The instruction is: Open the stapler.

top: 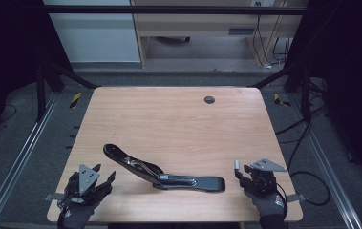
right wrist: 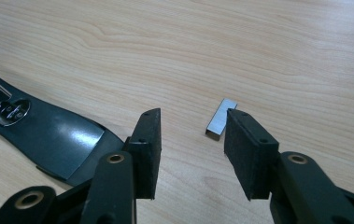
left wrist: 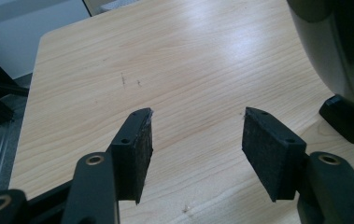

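A black stapler lies swung open flat near the table's front, its upper arm pointing back left and its base toward the right. A short silver strip of staples lies on the wood just right of the base. My right gripper stands open beside it; in the right gripper view the strip rests just past the tip of the right-hand finger, outside the gap of the gripper. My left gripper is open at the front left, its jaws empty, with the stapler close on the right.
The wooden table has a round cable hole near its back edge. Both grippers sit close to the front edge. Metal rails, dark frame posts and loose cables run along the floor on either side.
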Motion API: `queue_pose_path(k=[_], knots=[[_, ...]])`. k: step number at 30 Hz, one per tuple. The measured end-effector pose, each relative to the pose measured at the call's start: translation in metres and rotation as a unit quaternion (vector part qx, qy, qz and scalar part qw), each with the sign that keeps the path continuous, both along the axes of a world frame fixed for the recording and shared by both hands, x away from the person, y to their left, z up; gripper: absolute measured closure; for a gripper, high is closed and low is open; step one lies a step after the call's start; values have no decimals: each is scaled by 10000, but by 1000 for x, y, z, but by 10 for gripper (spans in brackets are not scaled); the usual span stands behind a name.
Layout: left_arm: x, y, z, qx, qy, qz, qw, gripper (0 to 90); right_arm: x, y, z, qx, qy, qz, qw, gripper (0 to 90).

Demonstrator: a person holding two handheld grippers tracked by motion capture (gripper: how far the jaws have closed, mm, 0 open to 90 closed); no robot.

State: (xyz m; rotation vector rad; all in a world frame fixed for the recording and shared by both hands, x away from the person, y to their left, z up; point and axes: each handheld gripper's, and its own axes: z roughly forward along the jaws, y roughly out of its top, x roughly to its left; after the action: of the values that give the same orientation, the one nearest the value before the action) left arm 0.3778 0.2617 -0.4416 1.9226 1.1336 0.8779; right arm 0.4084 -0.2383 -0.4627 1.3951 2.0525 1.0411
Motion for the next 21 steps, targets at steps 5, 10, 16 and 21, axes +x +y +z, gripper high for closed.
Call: queue_pose_path(k=[5,10,16,21], knots=[[2,1,-2,26,16,14,10000,430,5,0,1,-53,6,-12,10000,575],[5,2,-5,95,51,36,9999,433,13,0,3,-113,-48,-28,9999,600],[8,4,-7,84,80,79,9999,433,25,4,3,-194,40,-75,9998,616],[7,4,-7,107,60,58,9999,435,36,7,2,-297,99,-173,9994,631]])
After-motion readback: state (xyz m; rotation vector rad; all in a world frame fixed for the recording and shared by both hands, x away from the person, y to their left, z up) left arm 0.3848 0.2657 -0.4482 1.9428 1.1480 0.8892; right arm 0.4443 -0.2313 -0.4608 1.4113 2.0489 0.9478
